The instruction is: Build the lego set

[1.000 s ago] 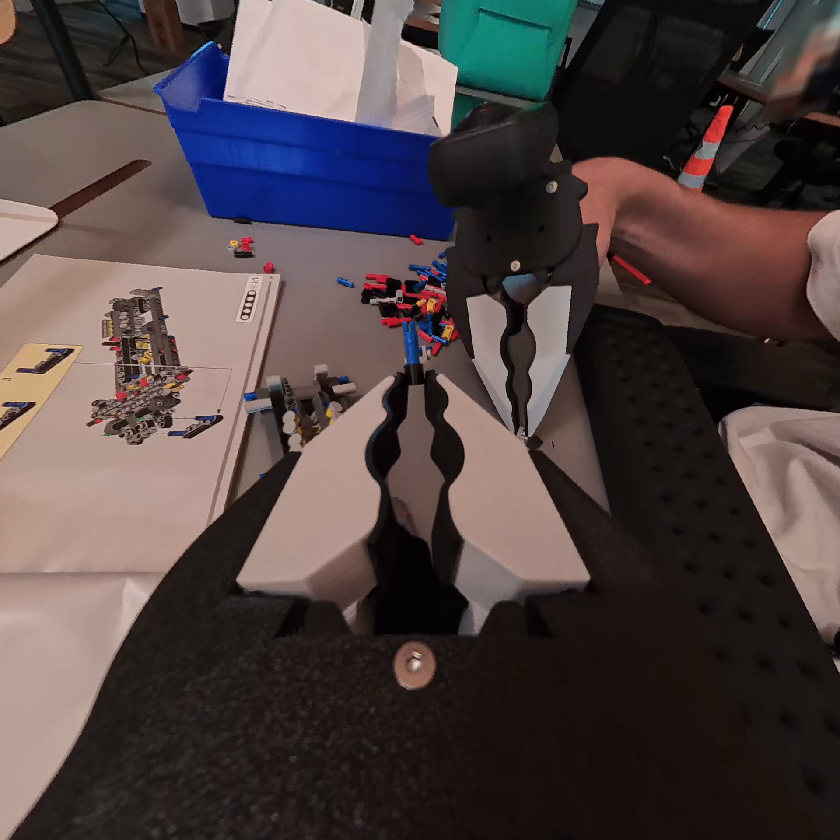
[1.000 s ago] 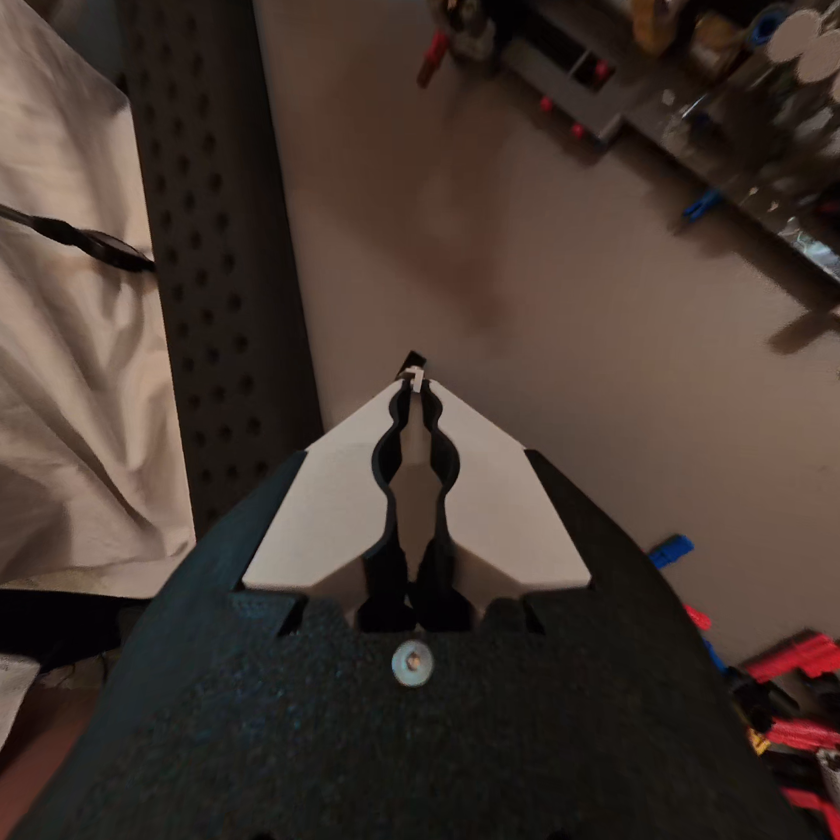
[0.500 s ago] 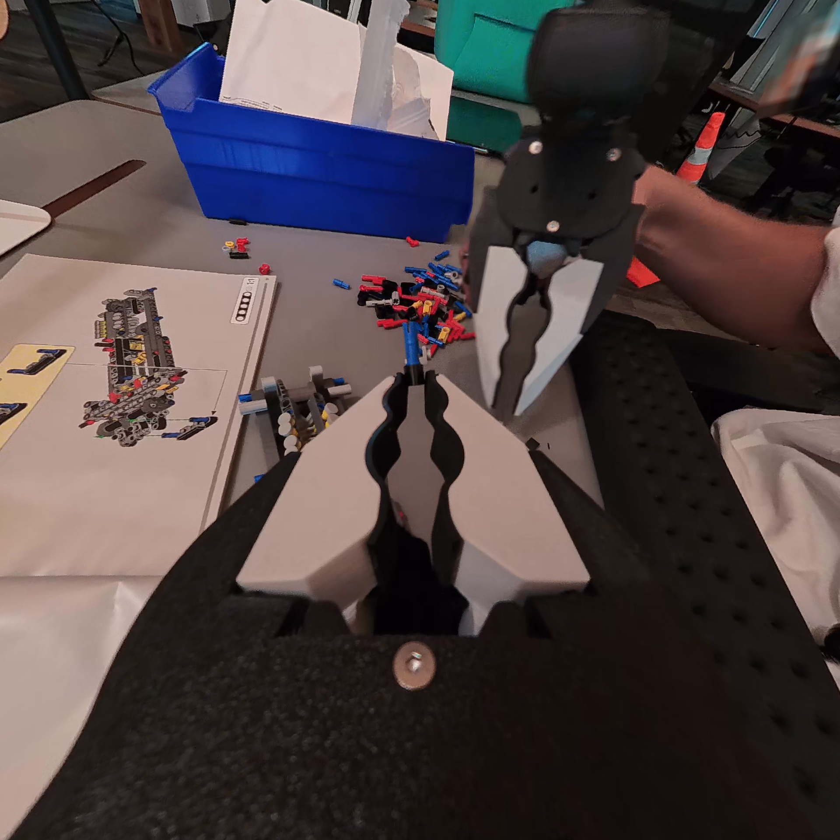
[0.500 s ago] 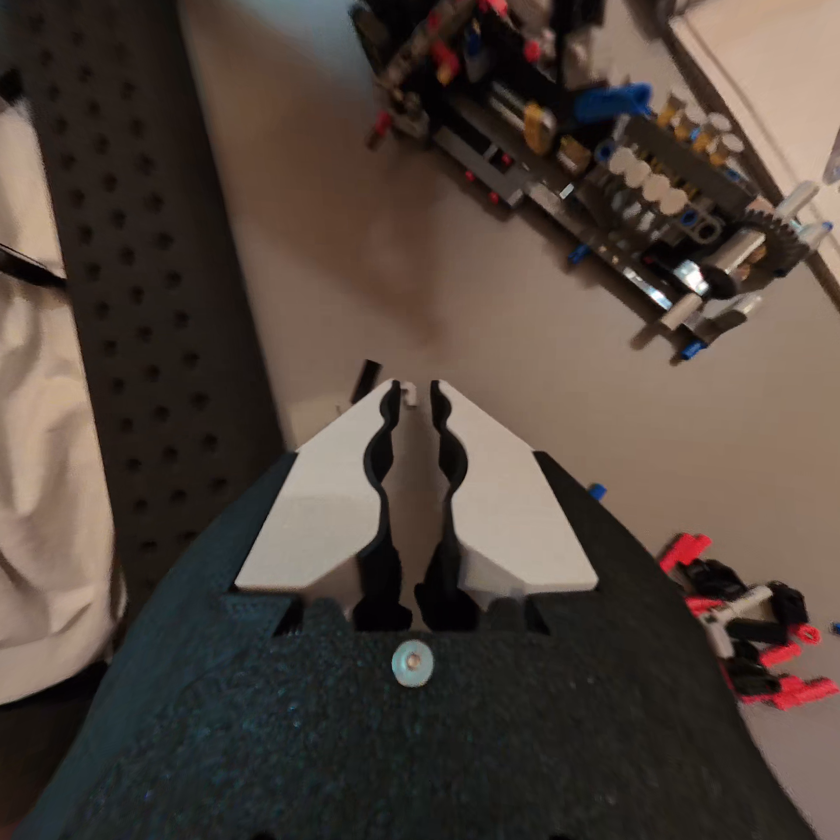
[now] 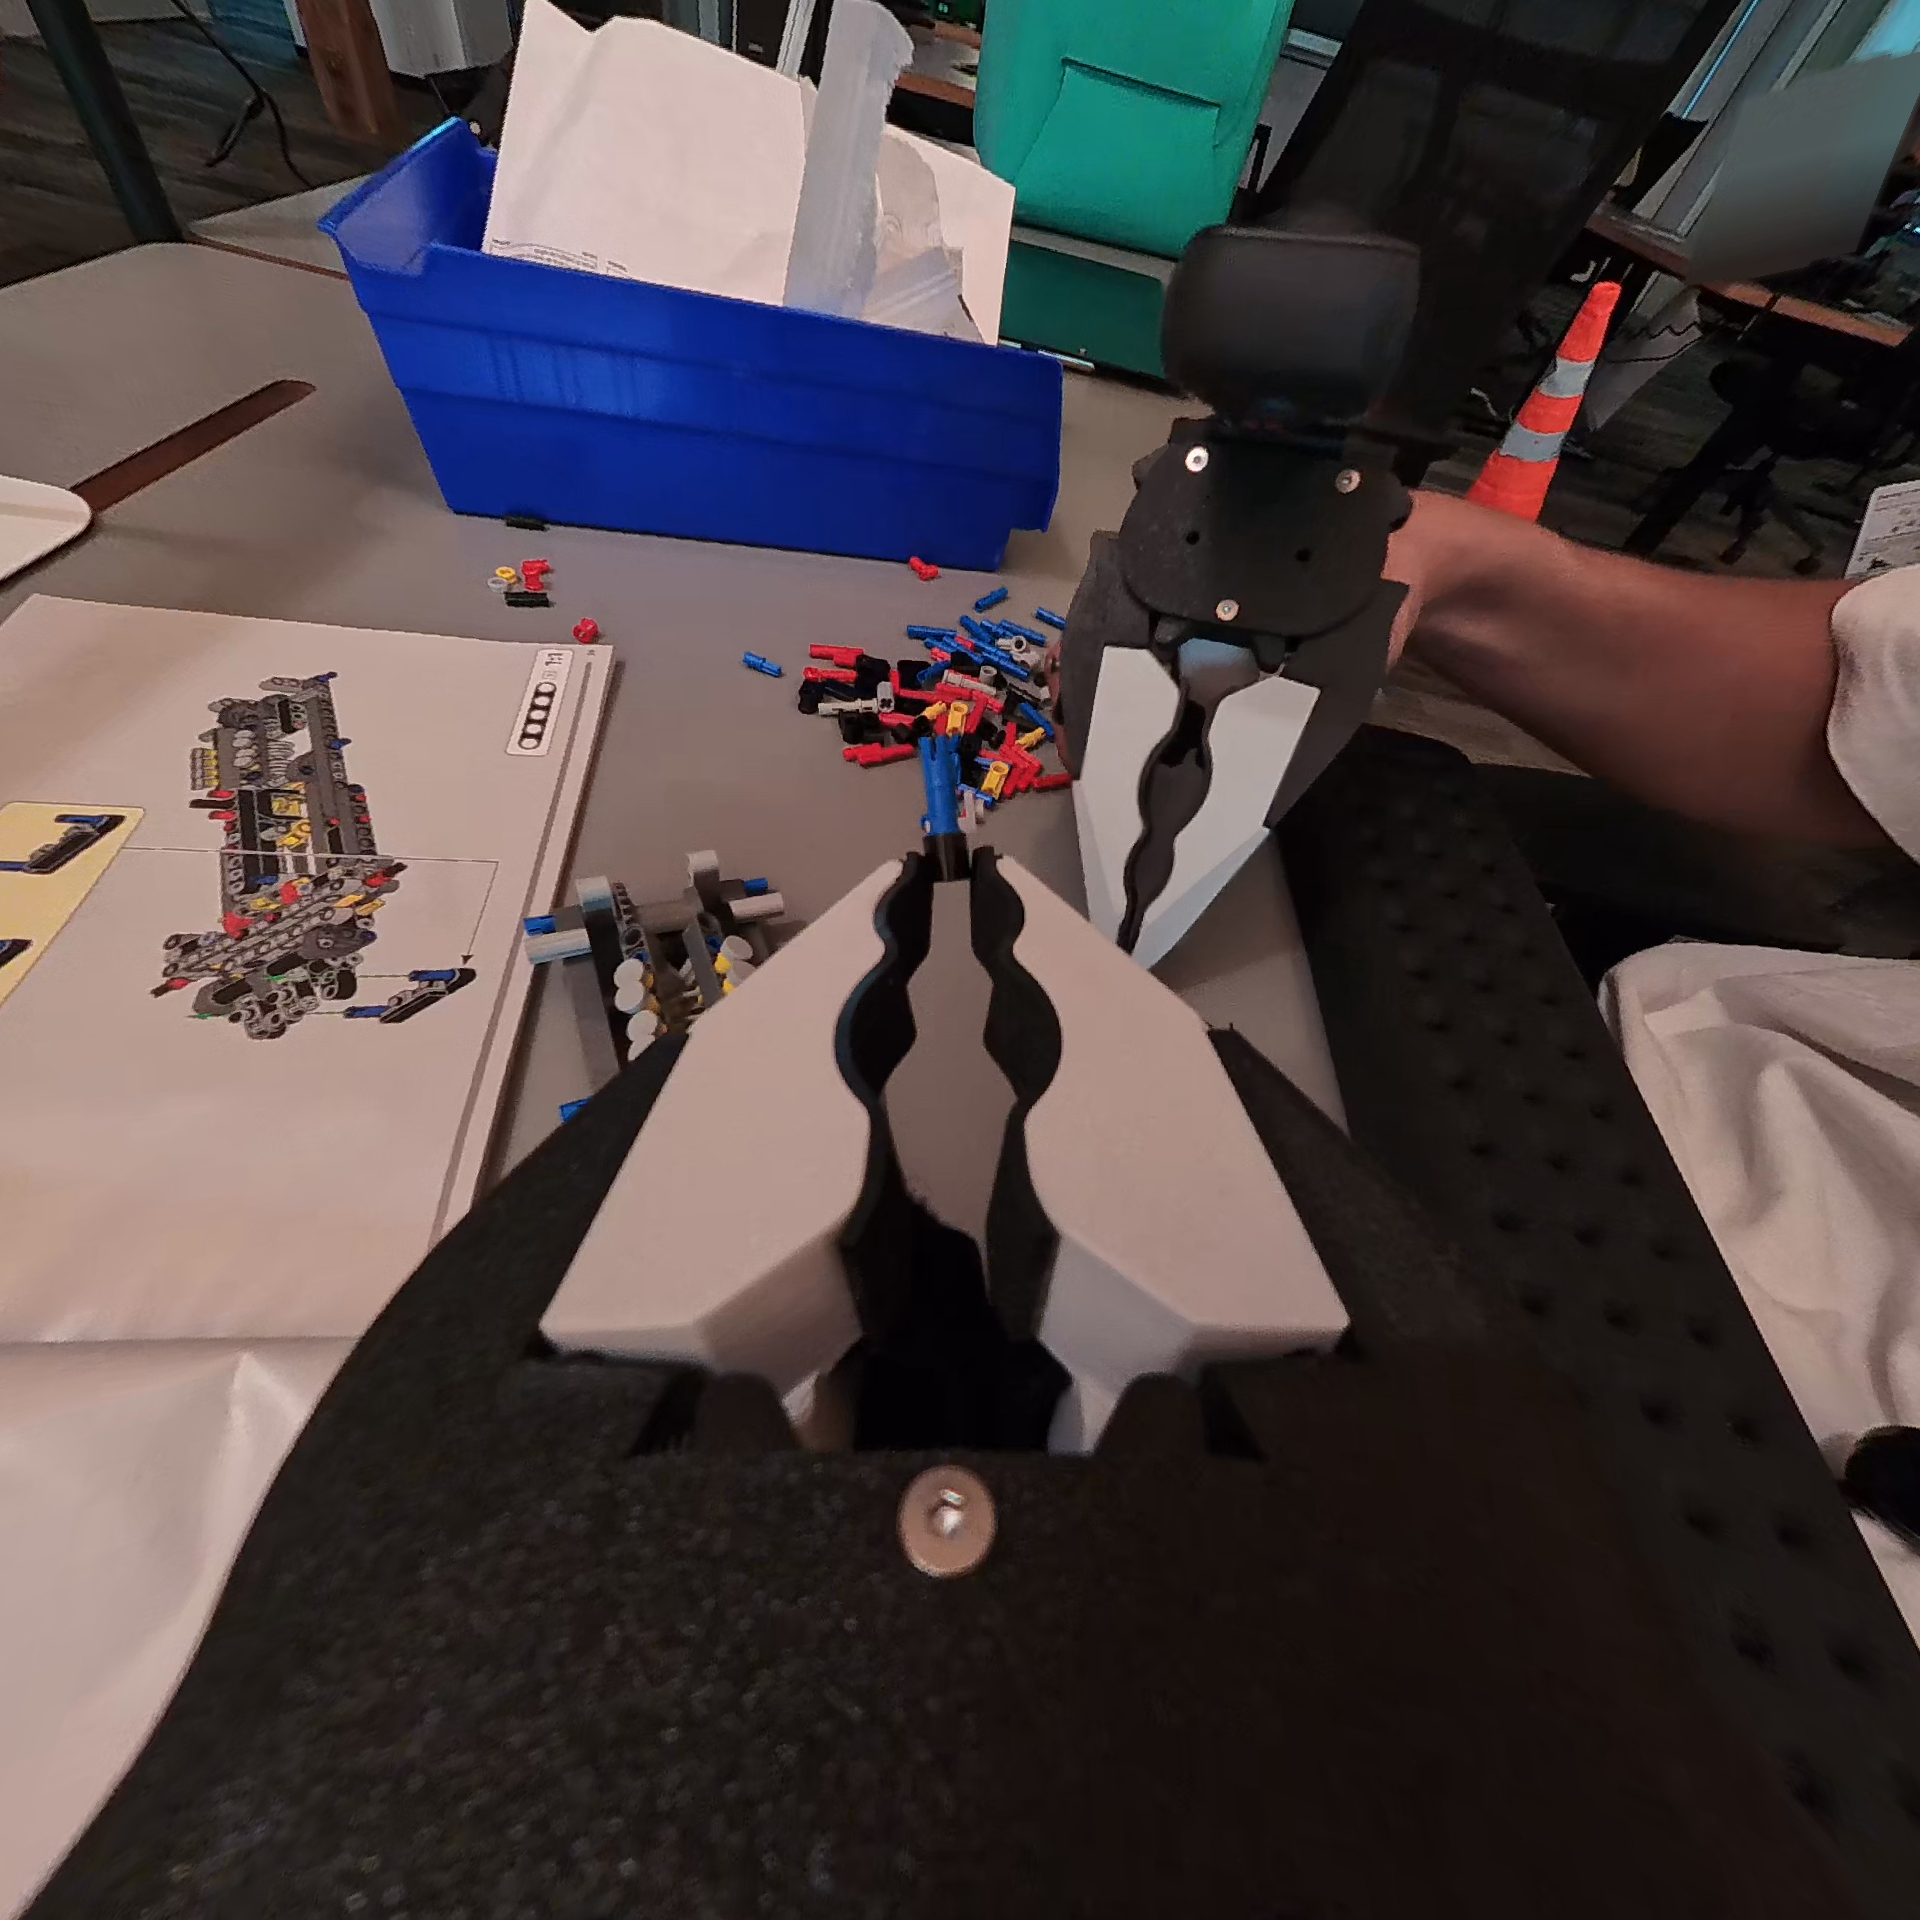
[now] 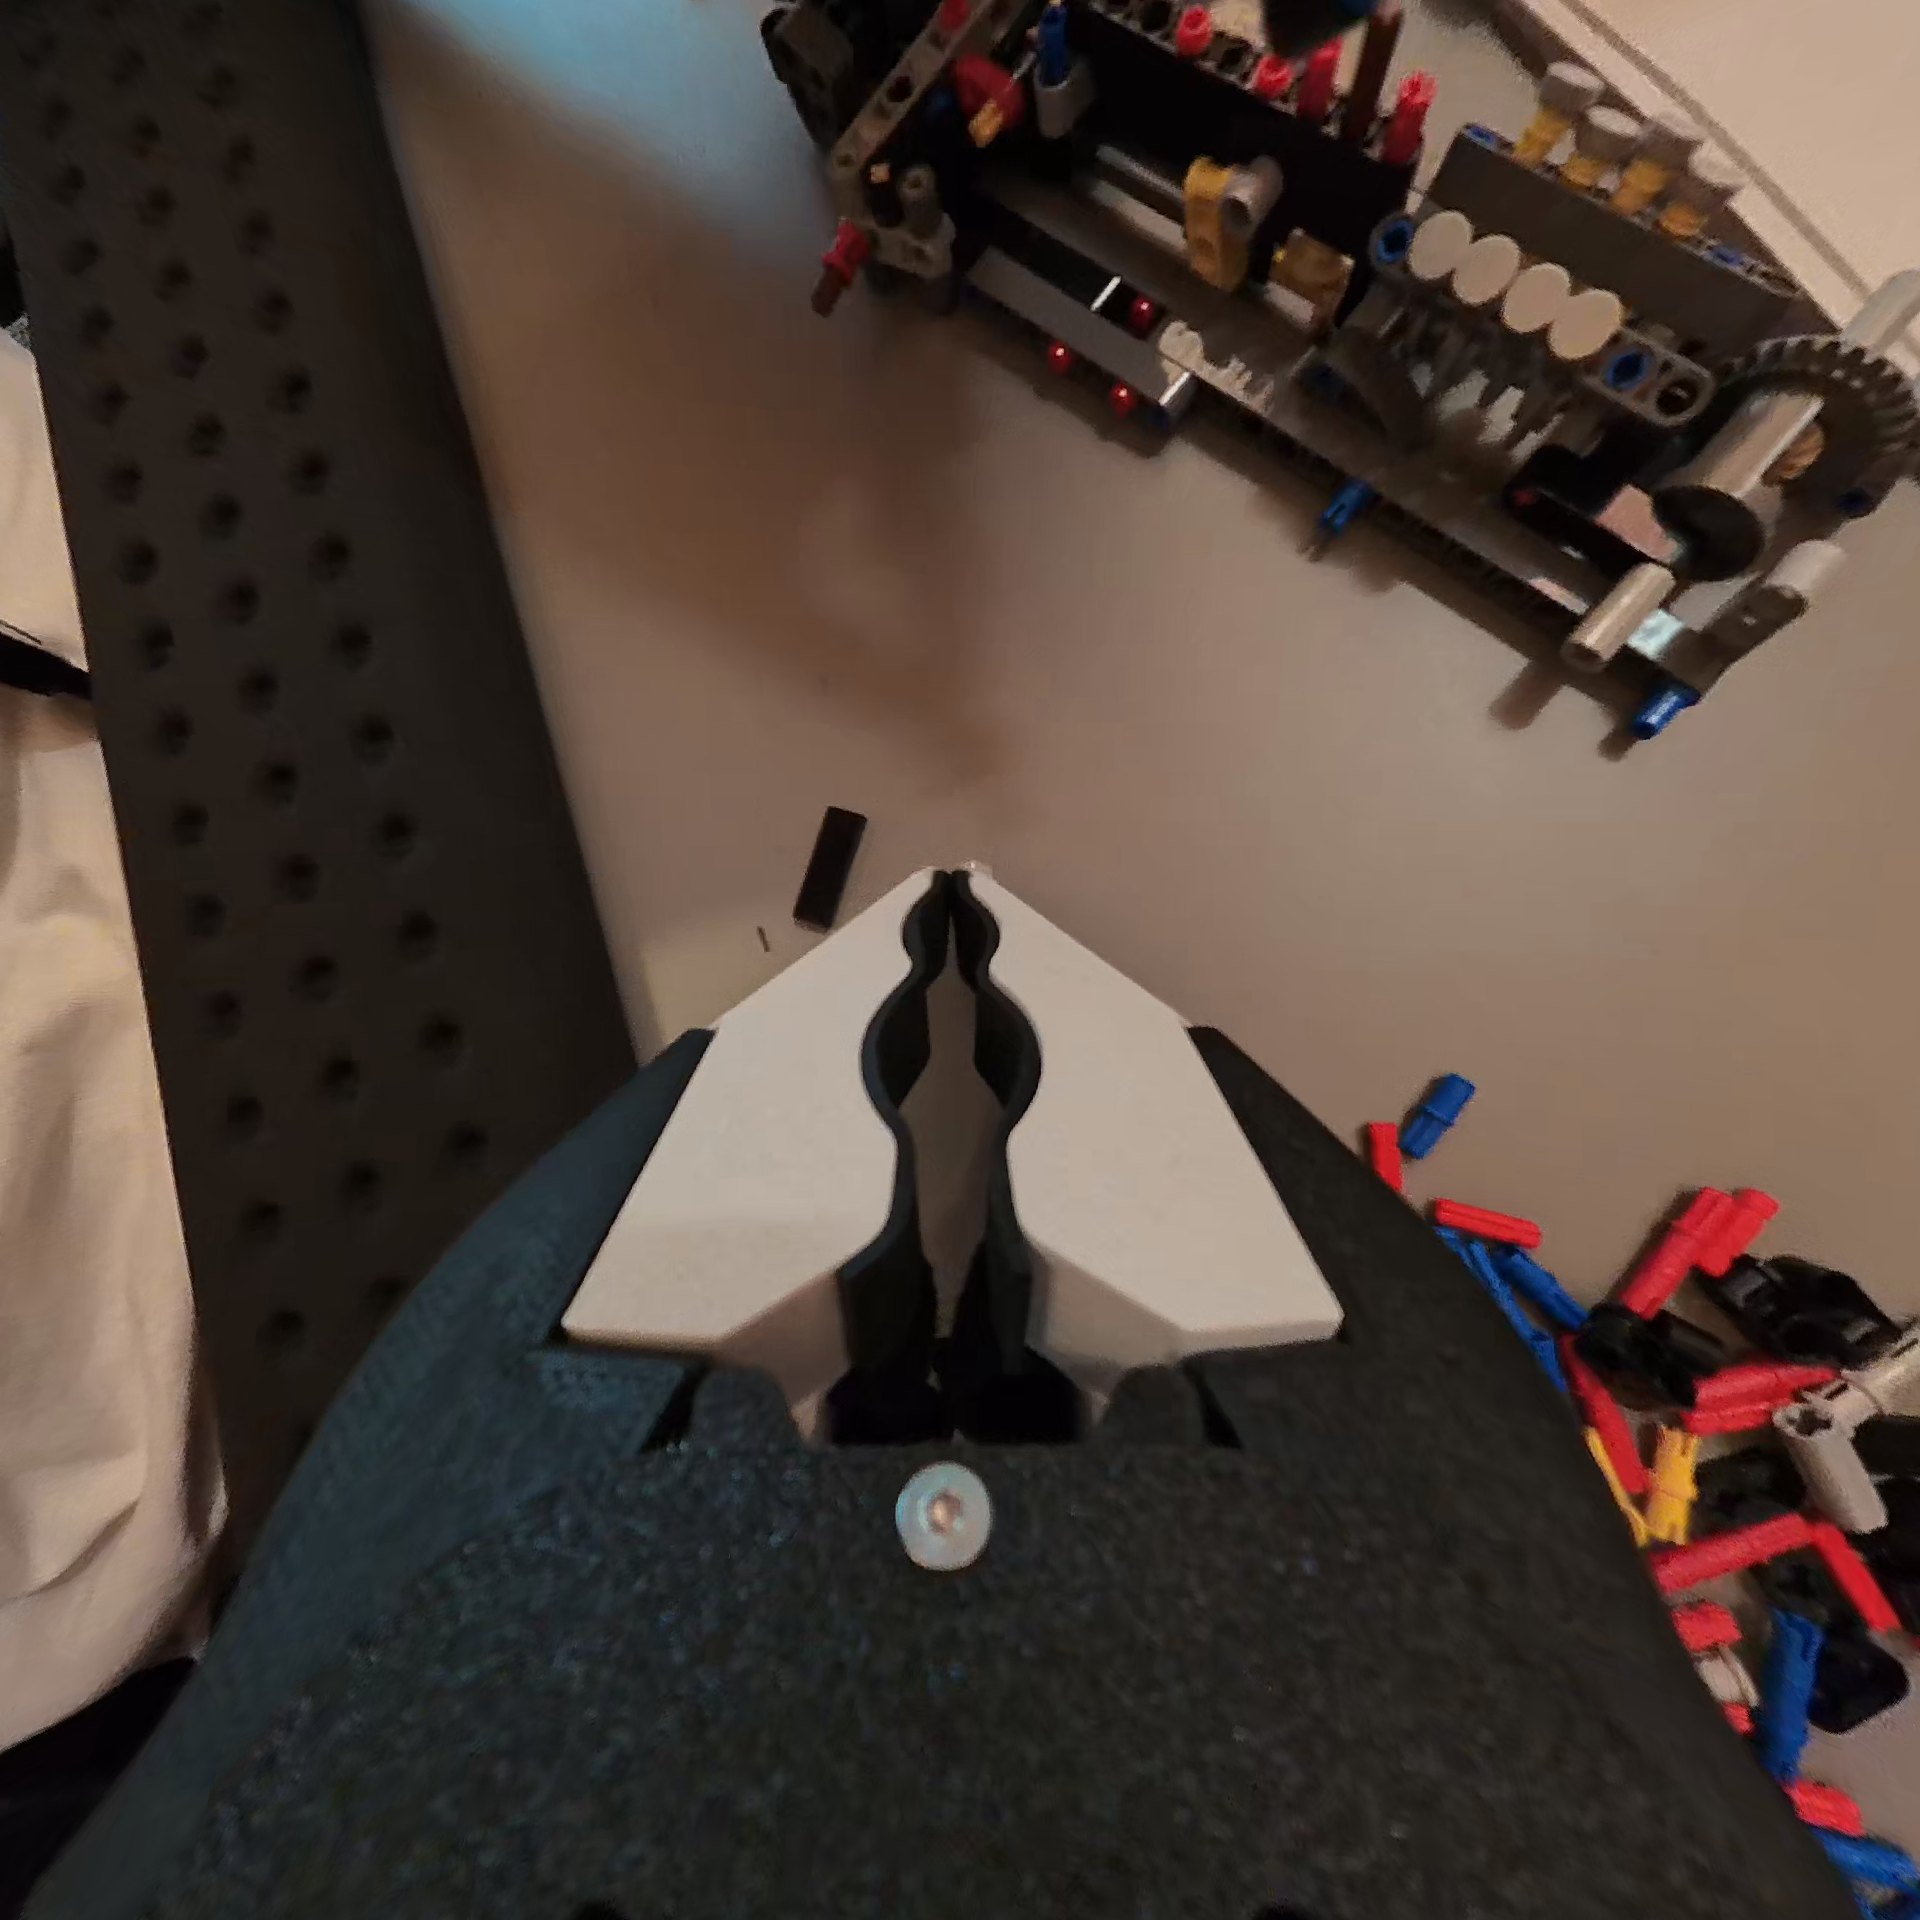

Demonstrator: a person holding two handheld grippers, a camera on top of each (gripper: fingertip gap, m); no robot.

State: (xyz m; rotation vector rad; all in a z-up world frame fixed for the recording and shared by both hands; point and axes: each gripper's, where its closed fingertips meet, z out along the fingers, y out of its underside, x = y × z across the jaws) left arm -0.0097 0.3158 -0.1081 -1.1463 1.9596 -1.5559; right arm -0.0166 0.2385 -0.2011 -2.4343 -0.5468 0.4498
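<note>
Blue pin piece (image 5: pixel 940 781) clamped in left gripper (image 5: pixel 948 864) tips. Right gripper (image 6: pixel 954 878), parted half second ago, now pinched shut, apparently on tiny white bit; black piece (image 6: pixel 829 865) just beside. Partial lego build (image 6: pixel 1351 312) well apart, awaiting parts.

A deep blue plastic bin (image 5: pixel 717 436) stands at the far side of the grey worktop (image 5: pixel 260 520), stuffed with crumpled white paper (image 5: pixel 727 197). Behind it sits a teal upholstered chair (image 5: pixel 1122 156). Off to the right, an orange-and-white traffic cone (image 5: pixel 1548 416) stands on the floor. A black perforated mat (image 5: pixel 1507 1091) lies along the near edge.
</note>
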